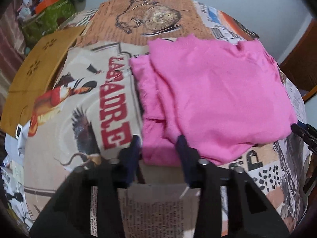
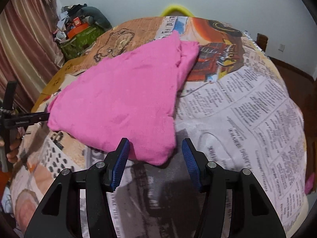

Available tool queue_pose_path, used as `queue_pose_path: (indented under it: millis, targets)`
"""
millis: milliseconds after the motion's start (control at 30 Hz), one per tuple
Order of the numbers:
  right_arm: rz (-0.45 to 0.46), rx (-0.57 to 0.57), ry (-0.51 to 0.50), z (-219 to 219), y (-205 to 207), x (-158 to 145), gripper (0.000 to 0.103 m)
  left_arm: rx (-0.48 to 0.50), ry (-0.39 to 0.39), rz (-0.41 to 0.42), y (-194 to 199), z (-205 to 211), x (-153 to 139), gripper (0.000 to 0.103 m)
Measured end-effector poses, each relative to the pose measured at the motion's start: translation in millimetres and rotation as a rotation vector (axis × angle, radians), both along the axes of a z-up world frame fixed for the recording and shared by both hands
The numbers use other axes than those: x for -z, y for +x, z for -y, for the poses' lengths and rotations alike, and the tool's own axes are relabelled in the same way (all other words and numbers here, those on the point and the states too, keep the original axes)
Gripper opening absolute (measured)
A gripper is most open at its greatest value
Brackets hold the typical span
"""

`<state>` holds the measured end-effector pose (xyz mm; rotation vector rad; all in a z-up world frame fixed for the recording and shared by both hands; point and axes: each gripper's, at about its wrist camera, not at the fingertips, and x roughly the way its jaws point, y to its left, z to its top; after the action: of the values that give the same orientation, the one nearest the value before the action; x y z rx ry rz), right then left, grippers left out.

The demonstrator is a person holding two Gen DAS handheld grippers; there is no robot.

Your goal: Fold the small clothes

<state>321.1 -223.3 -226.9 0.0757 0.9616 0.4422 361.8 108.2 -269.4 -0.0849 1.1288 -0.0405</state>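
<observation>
Folded pink cloth (image 2: 122, 99) on a printed sheet (image 2: 247, 119), left gripper (image 1: 158, 144) spread at its edge, right gripper (image 2: 155, 150) spread at its corner

Pink garment (image 2: 122, 103) folded, lying flat

place: home room, likely bedroom | signs: striped brown-pink curtain (image 2: 25, 45); heap of clothes and boxes on green patterned bag (image 2: 79, 37) by far left corner; newsprint-patterned cloth cover (image 2: 247, 109); wall socket (image 2: 281, 47)
</observation>
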Motion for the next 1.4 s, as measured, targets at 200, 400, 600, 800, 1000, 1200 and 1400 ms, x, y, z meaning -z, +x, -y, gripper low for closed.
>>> queue_pose_path:
  millis: [200, 400, 600, 800, 1000, 1200, 1400]
  targets:
    - [0.001, -0.019, 0.008, -4.9, -6.0, 3.1, 0.014, -0.007, -0.039, 0.033, -17.0, -7.4, -17.0, 0.034]
    - [0.002, -0.01, 0.028, -1.8, -9.5, 3.0, 0.011, -0.004, -0.003, 0.039, -33.8, -17.0, -20.8, 0.034]
    - [0.002, -0.014, 0.027, -5.7, -9.7, 5.0, 0.011, 0.067, 0.058, 0.052, -26.1, 5.6, -14.0, 0.034]
    - [-0.005, -0.011, 0.037, -5.2, -10.6, 5.9, 0.011, 0.105, 0.058, 0.01, 1.2, 20.5, 9.2, 0.034]
    - [0.009, -0.012, 0.045, -4.4, -14.6, 1.2, 0.009, 0.081, 0.034, 0.026, -5.6, 19.6, 5.8, 0.003]
    - [0.063, -0.004, 0.063, -2.6, -25.7, -18.3, 0.008, -0.013, -0.011, 0.052, -27.9, -10.0, -11.5, 0.003]
    - [0.056, -0.012, 0.049, -3.4, -39.9, -22.2, 0.007, -0.053, -0.062, 0.063, -61.6, -30.9, -21.9, 0.003]
